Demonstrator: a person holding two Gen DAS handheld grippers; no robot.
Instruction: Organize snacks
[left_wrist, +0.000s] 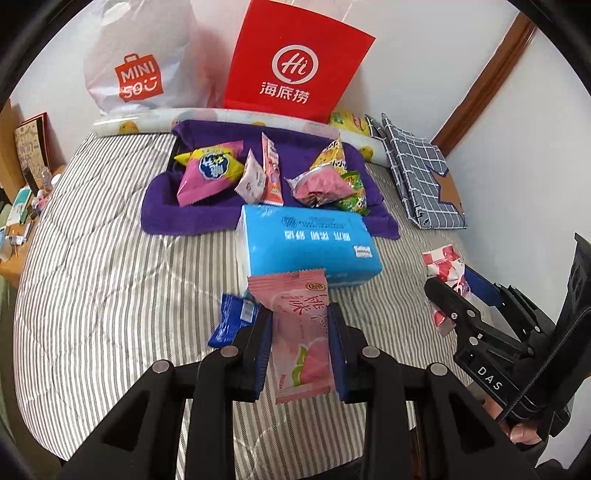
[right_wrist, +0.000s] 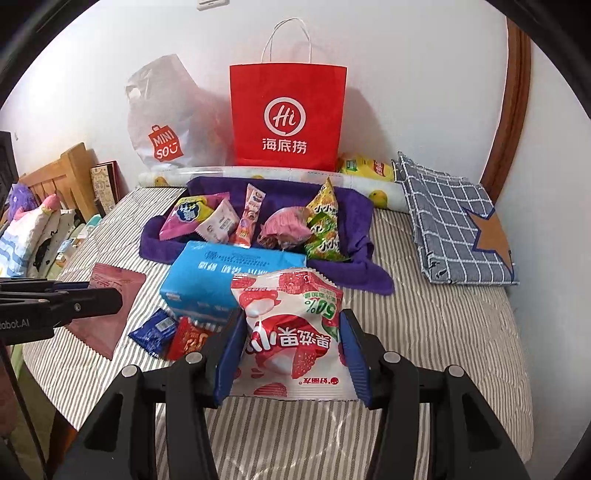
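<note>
My left gripper (left_wrist: 301, 325) is shut on a pink peach-flavour snack packet (left_wrist: 299, 332) and holds it above the striped bed (left_wrist: 110, 280). My right gripper (right_wrist: 291, 332) is shut on a red and white strawberry snack bag (right_wrist: 291, 328). The right gripper also shows in the left wrist view (left_wrist: 448, 291), and the left gripper in the right wrist view (right_wrist: 107, 295). Several snack packets lie on a purple towel (left_wrist: 192, 218) behind a blue tissue pack (left_wrist: 310, 243). A blue packet (left_wrist: 231, 319) and a red packet (right_wrist: 188, 339) lie on the bed near the tissue pack.
A red paper bag (right_wrist: 288, 114) and a white Miniso plastic bag (right_wrist: 162, 118) stand against the wall. A checked blue cloth (right_wrist: 454, 232) lies at the right. A yellow packet (right_wrist: 364, 166) lies behind the towel. Pillows and a wooden headboard (right_wrist: 55, 177) are at the left.
</note>
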